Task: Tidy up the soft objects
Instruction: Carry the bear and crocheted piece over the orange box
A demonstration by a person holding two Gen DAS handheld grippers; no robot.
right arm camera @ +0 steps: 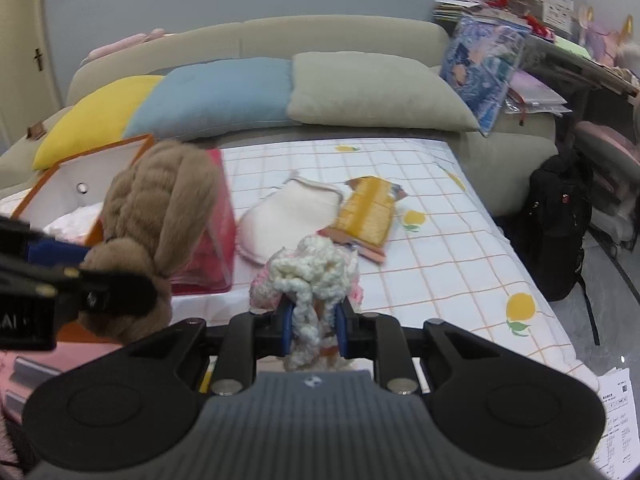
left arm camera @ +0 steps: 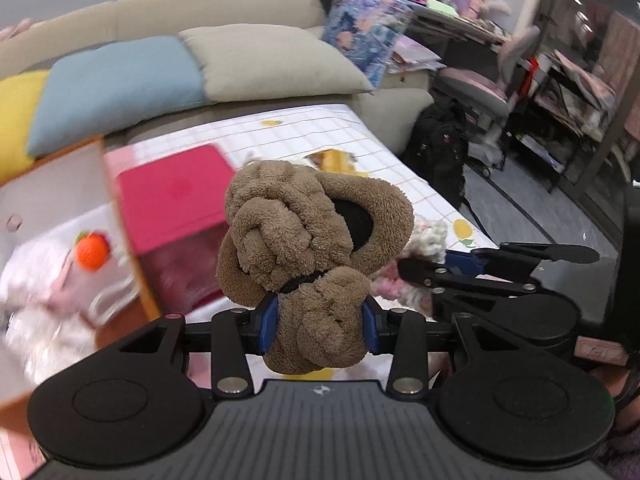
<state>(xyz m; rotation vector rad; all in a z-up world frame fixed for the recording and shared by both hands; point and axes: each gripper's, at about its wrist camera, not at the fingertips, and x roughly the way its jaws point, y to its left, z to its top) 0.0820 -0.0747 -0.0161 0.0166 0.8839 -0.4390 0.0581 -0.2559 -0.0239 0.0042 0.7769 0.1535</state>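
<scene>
My left gripper point(left arm camera: 319, 326) is shut on a brown fluffy earmuff point(left arm camera: 312, 236), held up above the bed; the same earmuff point(right arm camera: 156, 216) shows at the left of the right wrist view. My right gripper point(right arm camera: 312, 330) is shut on a cream and pink chunky knit piece point(right arm camera: 310, 276), lifted off the sheet. That knit piece point(left arm camera: 420, 248) and the right gripper point(left arm camera: 436, 276) sit just right of the earmuff in the left wrist view. An orange-edged white box point(left arm camera: 116, 216) holding white and pink soft things and an orange ball point(left arm camera: 93, 251) lies to the left.
A pink bin point(left arm camera: 180, 208) stands beside the box on the checked bed sheet point(right arm camera: 440, 248). A white knit pad point(right arm camera: 288, 216) and a yellow knit item point(right arm camera: 368, 208) lie mid-bed. Yellow, blue and beige pillows point(right arm camera: 216, 96) line the headboard. A black backpack point(right arm camera: 560, 216) stands on the floor at right.
</scene>
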